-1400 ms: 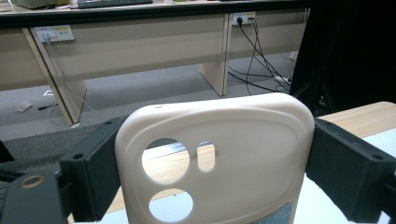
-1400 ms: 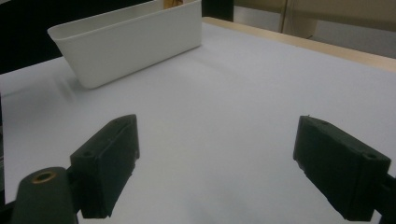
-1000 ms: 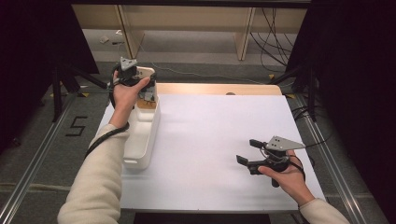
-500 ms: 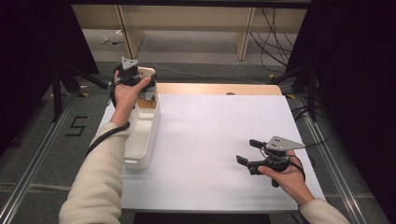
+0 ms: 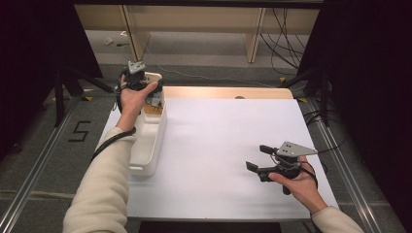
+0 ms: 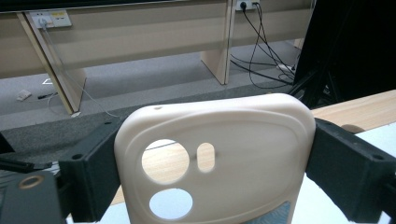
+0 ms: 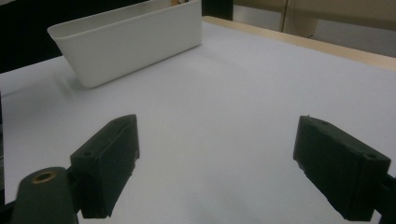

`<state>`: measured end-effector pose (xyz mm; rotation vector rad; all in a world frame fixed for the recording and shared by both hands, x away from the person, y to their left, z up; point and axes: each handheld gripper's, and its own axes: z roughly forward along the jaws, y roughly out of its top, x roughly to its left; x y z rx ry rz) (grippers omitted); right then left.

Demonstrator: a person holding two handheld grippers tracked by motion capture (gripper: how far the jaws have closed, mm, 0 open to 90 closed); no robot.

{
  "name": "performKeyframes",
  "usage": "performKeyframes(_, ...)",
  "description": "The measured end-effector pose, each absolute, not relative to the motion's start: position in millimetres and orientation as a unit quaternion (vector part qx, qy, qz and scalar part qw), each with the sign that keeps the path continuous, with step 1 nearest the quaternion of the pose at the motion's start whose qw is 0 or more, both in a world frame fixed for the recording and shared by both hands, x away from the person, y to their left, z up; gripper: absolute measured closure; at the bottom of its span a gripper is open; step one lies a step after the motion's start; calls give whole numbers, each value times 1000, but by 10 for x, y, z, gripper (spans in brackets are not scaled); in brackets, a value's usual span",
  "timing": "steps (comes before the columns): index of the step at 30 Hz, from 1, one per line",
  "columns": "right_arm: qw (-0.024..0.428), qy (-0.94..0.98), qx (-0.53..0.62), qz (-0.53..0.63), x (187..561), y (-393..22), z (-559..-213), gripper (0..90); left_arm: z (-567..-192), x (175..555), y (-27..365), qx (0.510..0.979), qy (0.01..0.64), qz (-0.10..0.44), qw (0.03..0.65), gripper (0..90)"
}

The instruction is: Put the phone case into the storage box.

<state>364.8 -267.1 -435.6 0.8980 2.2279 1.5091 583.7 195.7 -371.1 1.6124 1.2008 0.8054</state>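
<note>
- The left gripper (image 5: 145,90) clamps a cream phone case (image 6: 215,158) between its jaws, raised over the far end of the white bin (image 5: 145,145), probably just picked out.
- The right gripper (image 5: 260,158) rests low, jaws wide apart, holding nothing, seemingly waiting.

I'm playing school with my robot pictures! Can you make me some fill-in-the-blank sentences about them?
1. The left gripper is shut on a cream phone ____.
2. The right gripper has its jaws ____.
3. The long white bin sits on the table's ____ side.

Missing words: case; open; left
</note>
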Motion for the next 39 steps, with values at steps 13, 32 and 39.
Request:
performKeyframes(13,151,777,312,526,3648,-2669,-4355,155,-3780,5881,1966,665,497,323,454,104)
performKeyframes(32,151,777,312,526,3648,-2671,-4355,155,-3874,5928,1956,677,501,314,438,100)
performKeyframes(39,150,777,313,526,3649,-2666,-4358,155,-3909,5947,1952,682,505,308,431,98)
